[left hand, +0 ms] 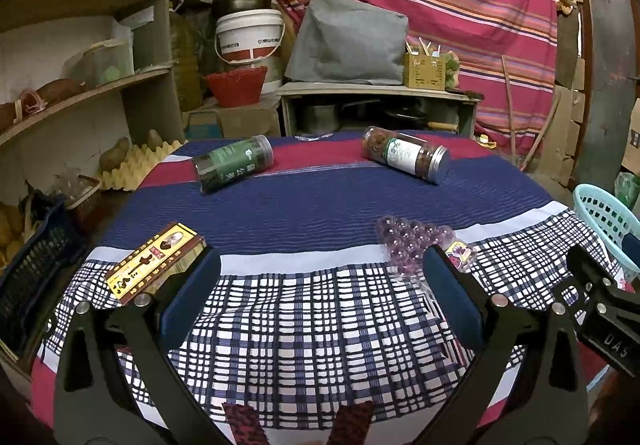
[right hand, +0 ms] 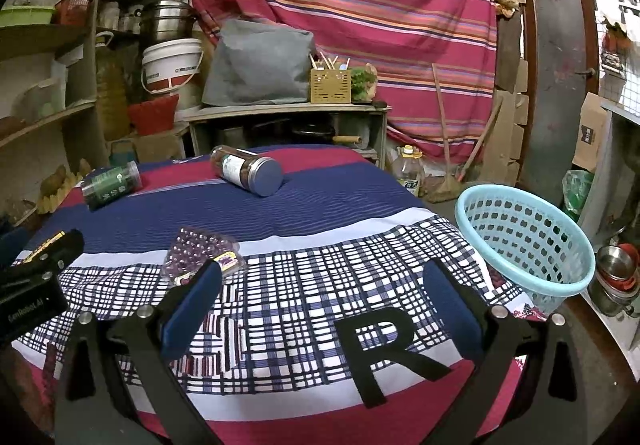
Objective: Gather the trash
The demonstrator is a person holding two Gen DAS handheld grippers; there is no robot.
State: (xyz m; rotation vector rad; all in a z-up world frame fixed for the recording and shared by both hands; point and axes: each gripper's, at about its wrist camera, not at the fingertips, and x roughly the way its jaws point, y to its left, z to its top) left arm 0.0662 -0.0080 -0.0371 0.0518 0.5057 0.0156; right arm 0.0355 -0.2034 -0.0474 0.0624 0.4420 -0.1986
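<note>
While both grippers hang over the near part of the table, neither one holds anything. The left gripper [left hand: 320, 281] has its jaws wide apart, with only the checked part of the tablecloth [left hand: 312, 205] between its blue pads. The right gripper [right hand: 322, 285] is spread wide too, over the same checked cloth. Four bits of trash lie on the table. A flat yellow and brown box [left hand: 154, 263] sits at the near left, just beside the left gripper's left finger. A clear tray of purple balls [left hand: 416, 243] lies near the middle, between the two grippers, and its edge sits just behind one blue pad in each view. Far back, a jar with a green label [left hand: 234, 163] lies on its side on the left. A clear jar with a silver lid [left hand: 406, 153] lies on its side on the right, well apart from the green one. A light blue basket [right hand: 524, 241] with holes stands just off the table's right edge, close to the right gripper.
</note>
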